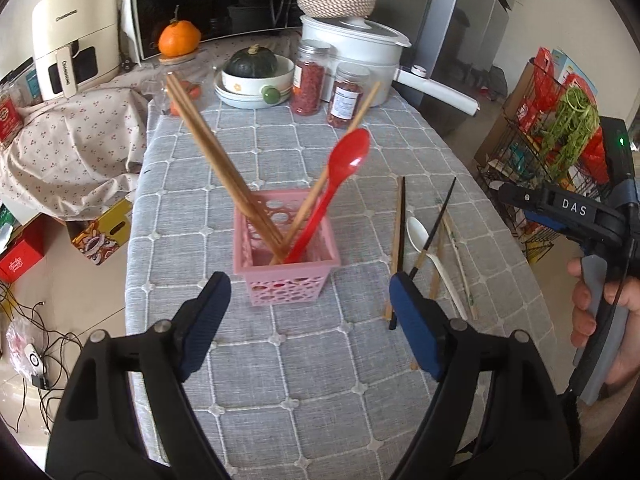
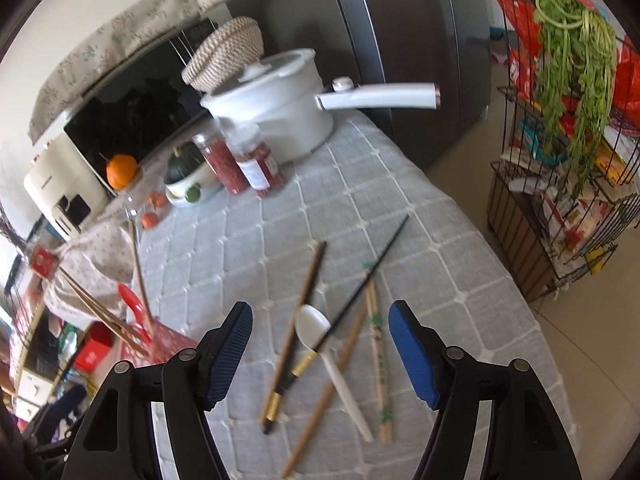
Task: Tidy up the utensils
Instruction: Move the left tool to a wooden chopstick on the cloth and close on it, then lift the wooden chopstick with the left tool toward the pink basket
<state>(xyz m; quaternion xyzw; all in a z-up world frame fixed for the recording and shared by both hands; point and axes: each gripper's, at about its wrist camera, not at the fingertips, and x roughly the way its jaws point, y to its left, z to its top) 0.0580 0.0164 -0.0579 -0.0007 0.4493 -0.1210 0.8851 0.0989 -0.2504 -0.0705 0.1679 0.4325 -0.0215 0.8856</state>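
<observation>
While the pink basket at frame centre holds a red spoon, the right gripper hangs released, empty, over the white spoon and loose chopsticks; isolating one piece should avoid a tangled grasp. The left gripper gapes empty.

My pink perforated basket stands upright on the grey quilted cloth of the desk. In it lean the wooden chopsticks, tilted up to the left, one more wooden stick tilted up to the right, and a red plastic spoon with its bowl uppermost. To the right of the basket, flat on the cloth, lies a loose heap: a white spoon with its bowl toward the far end, a black chopstick with a gold band crossing over it, a dark brown chopstick beside the bowl, and pale bamboo sticks alongside.
</observation>
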